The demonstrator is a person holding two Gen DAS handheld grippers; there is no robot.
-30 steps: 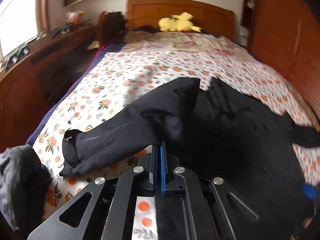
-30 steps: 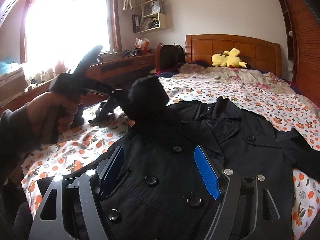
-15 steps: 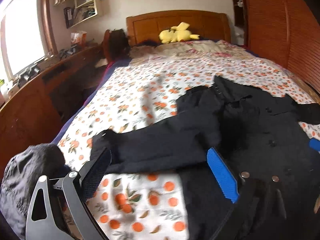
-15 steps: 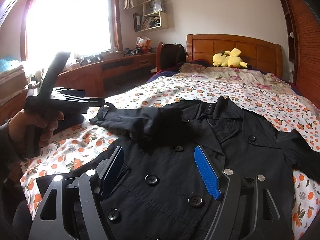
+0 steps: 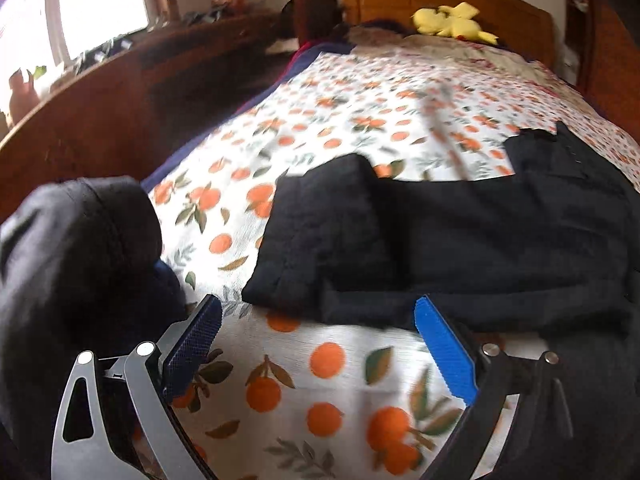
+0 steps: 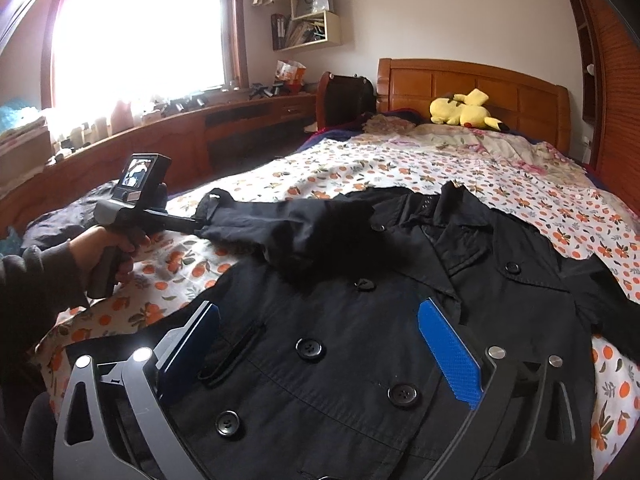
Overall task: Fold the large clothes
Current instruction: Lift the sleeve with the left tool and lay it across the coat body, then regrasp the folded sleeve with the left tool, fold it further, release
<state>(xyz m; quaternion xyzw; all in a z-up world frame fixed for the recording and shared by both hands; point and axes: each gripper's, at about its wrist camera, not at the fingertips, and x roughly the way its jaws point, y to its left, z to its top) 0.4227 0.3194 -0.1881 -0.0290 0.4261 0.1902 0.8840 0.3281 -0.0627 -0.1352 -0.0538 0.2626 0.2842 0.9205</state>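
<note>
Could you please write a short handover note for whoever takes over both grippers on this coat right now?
Left gripper: open, holding nothing, above the bedspread just short of the sleeve cuff.
Right gripper: open, its jaws have just been opening; it hovers over the buttoned front of the black coat, nothing gripped.
Coat lies face up across the bed, collar toward the headboard. The sleeve on the window side stretches out sideways; the other sleeve lies out on the far side.
Done: coat spread flat.
Left: fold both sleeves across the front, then fold the body.
</note>
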